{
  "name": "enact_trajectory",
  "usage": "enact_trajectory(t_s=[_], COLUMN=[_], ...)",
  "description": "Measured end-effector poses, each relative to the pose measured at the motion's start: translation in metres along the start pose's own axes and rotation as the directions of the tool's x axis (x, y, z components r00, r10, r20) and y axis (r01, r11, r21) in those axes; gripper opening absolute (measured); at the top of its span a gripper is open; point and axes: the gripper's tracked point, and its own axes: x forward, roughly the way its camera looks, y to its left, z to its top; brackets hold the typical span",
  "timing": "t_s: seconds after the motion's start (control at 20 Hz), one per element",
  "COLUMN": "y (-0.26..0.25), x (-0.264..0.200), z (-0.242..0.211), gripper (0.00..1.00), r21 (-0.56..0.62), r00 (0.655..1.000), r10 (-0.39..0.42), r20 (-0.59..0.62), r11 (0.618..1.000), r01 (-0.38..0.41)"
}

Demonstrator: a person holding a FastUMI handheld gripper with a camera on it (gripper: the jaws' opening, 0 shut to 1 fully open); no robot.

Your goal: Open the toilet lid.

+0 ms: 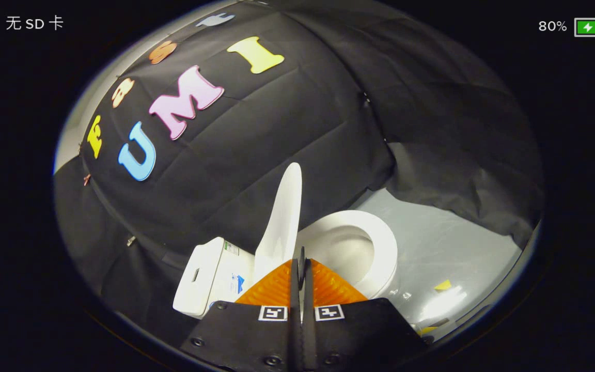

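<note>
Lid: we see it raised, standing nearly upright just beyond our fingertips, between tank and bowl.
Gripper: our fingers are pressed together, nothing between them.
Bowl: open, white seat ring exposed, right of the lid.
Floor: pale, glossy, with small yellow scraps.
Wall: black cloth, creased, draped behind the toilet.

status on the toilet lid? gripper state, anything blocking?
Gripper shut, fingers together, nothing between them. Toilet lid raised upright just beyond the fingers, bowl exposed. Nothing in the way.
</note>
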Motion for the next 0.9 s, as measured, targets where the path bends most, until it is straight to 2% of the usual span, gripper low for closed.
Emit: enact_trajectory(t_s=[0.3,0.9], y=[0.073,0.197], x=[-0.011,-0.019], z=[0.001,-0.023], gripper=[0.05,0.05], r21=[-0.165,-0.363], r00=[0.996,0.991], r10=[-0.053,-0.013], r20=[0.068,0.134], r11=[0.984,0.93], r01=[0.064,0.061])
